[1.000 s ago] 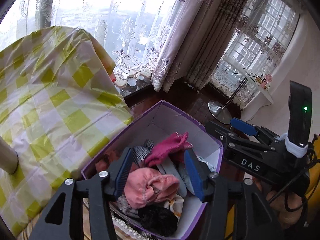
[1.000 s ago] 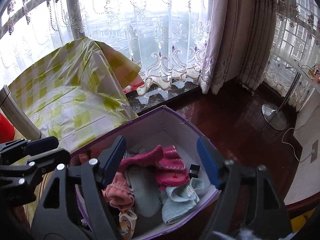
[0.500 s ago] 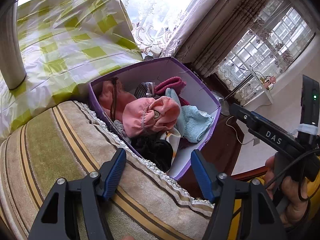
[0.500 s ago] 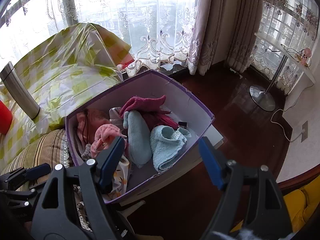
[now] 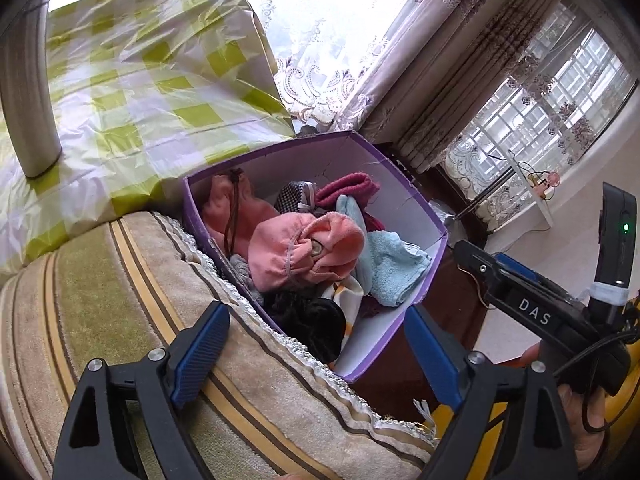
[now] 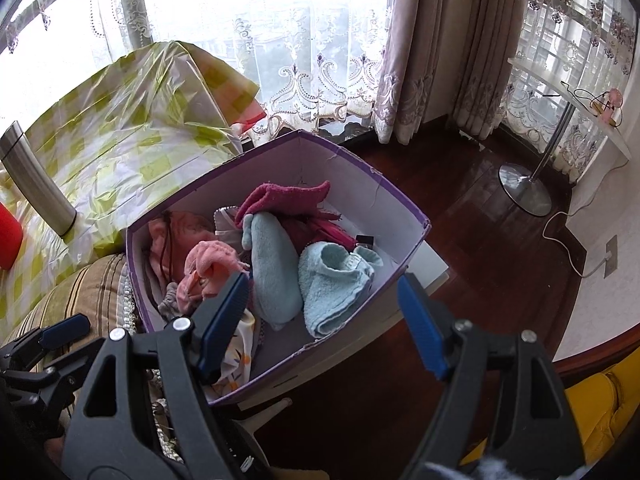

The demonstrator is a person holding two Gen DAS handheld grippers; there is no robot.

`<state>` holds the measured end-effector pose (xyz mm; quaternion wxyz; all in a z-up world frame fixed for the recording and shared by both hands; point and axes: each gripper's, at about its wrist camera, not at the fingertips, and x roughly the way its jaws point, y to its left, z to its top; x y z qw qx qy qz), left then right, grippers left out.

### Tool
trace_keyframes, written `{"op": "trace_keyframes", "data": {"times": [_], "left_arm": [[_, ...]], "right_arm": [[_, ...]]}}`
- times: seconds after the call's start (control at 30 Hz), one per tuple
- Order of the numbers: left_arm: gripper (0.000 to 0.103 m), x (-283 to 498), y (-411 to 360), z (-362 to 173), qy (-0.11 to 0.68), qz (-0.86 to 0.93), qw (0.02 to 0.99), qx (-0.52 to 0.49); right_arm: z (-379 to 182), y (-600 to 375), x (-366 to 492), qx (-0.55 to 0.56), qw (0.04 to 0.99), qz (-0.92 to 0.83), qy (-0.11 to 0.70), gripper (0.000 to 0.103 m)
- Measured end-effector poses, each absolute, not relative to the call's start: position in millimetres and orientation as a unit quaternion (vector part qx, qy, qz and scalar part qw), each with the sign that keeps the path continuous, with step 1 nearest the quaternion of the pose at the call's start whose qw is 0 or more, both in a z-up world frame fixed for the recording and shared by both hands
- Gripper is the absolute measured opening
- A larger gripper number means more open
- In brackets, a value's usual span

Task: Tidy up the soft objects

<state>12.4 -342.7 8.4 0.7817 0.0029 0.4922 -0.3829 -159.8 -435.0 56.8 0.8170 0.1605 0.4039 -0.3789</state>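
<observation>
A purple box (image 5: 404,216) (image 6: 400,208) holds several soft things: a pink cloth (image 5: 304,248) (image 6: 208,260), light blue towels (image 5: 392,264) (image 6: 332,276), a magenta cloth (image 5: 348,188) (image 6: 288,196) and a black item (image 5: 312,316). My left gripper (image 5: 316,348) is open and empty, above the striped cushion (image 5: 100,300) short of the box. My right gripper (image 6: 324,320) is open and empty, above the box's near edge. The right gripper also shows at the right of the left wrist view (image 5: 520,300).
A green-and-white checked plastic cover (image 5: 140,80) (image 6: 120,128) lies left of the box, with a metal tube (image 5: 28,92) (image 6: 36,176). Curtains (image 6: 420,40), dark wood floor (image 6: 480,208) and a lamp stand base (image 6: 524,188) are beyond. A red object (image 6: 8,236) sits far left.
Both grippers have pulled back and up from inside the box. The left one now hangs over the striped cushion; the right one is at the box's near edge. Both stay open.
</observation>
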Motion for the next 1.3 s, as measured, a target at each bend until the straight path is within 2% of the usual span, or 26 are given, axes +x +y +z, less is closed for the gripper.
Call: {"op": "trace_keyframes", "data": {"times": [0.07, 0.13, 0.43, 1.3], "left_arm": [[0.094, 7, -342, 16, 0.468, -0.375, 0.800, 0.017], [0.101, 5, -344, 17, 0.460, -0.376, 0.804, 0.029], [0.102, 15, -341, -3, 0.505, -0.372, 0.778, 0.015], [0.103, 14, -343, -4, 0.506, -0.374, 0.777, 0.021]], "right_arm": [[56, -434, -159, 0.158, 0.818, -0.377, 0.405, 0.079], [56, -433, -158, 0.156, 0.818, -0.376, 0.406, 0.079], [55, -433, -159, 0.158, 0.818, -0.374, 0.408, 0.079], [52, -433, -157, 0.160, 0.817, -0.370, 0.412, 0.079]]}}
